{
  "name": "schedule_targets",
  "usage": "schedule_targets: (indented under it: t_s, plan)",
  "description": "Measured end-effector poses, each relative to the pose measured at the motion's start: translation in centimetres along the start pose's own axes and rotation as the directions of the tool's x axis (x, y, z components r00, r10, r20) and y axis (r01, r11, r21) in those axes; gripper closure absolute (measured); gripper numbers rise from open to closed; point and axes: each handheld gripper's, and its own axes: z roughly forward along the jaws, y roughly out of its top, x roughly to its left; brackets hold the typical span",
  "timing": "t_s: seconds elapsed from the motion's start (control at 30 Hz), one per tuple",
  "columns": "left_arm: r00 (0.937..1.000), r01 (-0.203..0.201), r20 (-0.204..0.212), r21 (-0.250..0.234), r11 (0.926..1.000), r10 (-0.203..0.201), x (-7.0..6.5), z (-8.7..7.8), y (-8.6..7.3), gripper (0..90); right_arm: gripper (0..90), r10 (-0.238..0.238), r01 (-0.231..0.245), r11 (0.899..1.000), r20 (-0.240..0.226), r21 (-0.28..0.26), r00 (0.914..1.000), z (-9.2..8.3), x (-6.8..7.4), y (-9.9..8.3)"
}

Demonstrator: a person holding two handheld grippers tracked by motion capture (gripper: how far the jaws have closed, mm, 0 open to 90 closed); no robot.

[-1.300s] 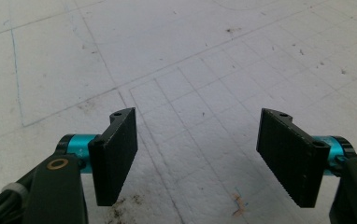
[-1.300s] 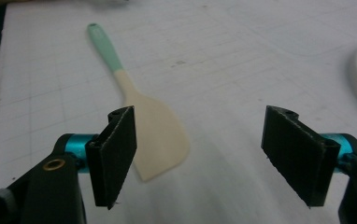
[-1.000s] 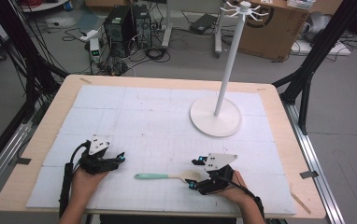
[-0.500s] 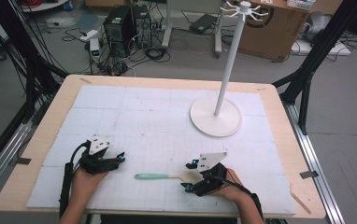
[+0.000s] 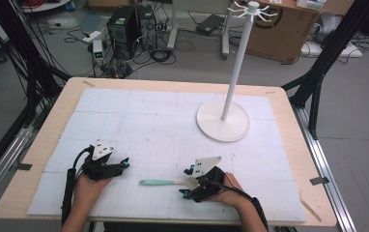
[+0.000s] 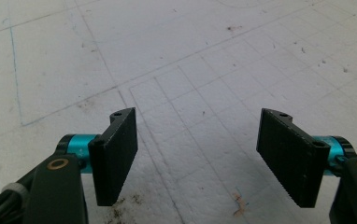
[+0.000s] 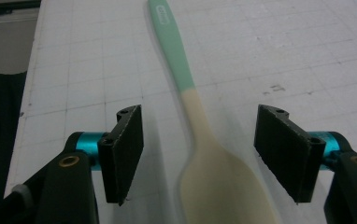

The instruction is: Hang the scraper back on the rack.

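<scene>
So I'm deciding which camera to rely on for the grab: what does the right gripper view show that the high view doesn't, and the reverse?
Right gripper view alone: the spoon's cream bowl lying between the right claw's open jaws, touching neither pad, with lettering near the green handle's tip. High view alone: the white hook stand, the left claw, both hands and the wooden table edge. Shared: the spoon on the white gridded mat.

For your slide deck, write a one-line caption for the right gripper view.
Right gripper, jaws open, straddling a cream spoon with a green handle.
</scene>
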Motion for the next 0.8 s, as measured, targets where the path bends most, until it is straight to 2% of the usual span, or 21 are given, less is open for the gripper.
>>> schedule_targets:
  t_s: [0.27,0.5,0.63,0.8]
  plan:
    - [1.0000,-0.002,0.002,0.000,1.0000,0.002,0.0,0.0,0.0,29.7,35.6,-0.020,0.020,1.000,-0.003,0.013,0.9998,0.7,-0.2,0.1]
    - [1.0000,-0.002,0.000,0.001,1.0000,0.002,0.0,0.0,0.0,29.7,35.4,-0.020,0.020,1.000,-0.005,-0.010,0.9998,1.1,-0.1,0.1]
    - [1.0000,-0.003,0.003,0.001,1.0000,0.003,0.0,0.0,0.0,29.8,38.1,-0.039,0.039,0.999,-0.013,-0.016,0.9991,1.1,0.0,0.1]
    - [1.0000,-0.004,0.001,0.004,1.0000,0.004,0.0,0.0,0.0,29.8,42.7,-0.037,0.036,0.999,-0.037,-0.017,0.9986,1.1,-0.1,0.2]
